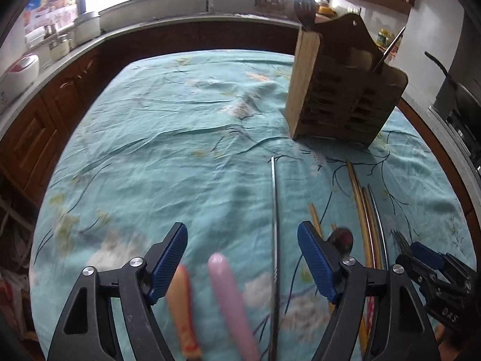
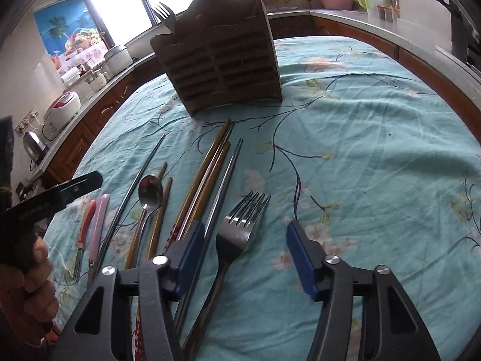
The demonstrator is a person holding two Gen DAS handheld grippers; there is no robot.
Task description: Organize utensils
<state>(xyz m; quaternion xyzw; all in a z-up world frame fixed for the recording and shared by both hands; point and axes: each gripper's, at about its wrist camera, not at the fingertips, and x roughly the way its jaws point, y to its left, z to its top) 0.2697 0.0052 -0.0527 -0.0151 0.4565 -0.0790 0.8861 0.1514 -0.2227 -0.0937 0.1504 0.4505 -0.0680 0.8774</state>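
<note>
Two blue-padded fingers of the left gripper (image 1: pixel 242 258) stand spread with nothing pinched; between them lie an orange-handled utensil (image 1: pixel 182 307), a pink-handled utensil (image 1: pixel 231 297) and a thin metal rod (image 1: pixel 274 240). Beyond the right fingertip stands the wooden utensil holder (image 1: pixel 339 90) on the teal tablecloth (image 1: pixel 165 150).

From the right wrist, the right gripper (image 2: pixel 240 246) is likewise spread, its pads touching nothing; stacked forks (image 2: pixel 240 225) lie between the fingers, nearer the left one. Chopsticks (image 2: pixel 207 174) and a spoon (image 2: pixel 150 192) lie left of that finger.
</note>
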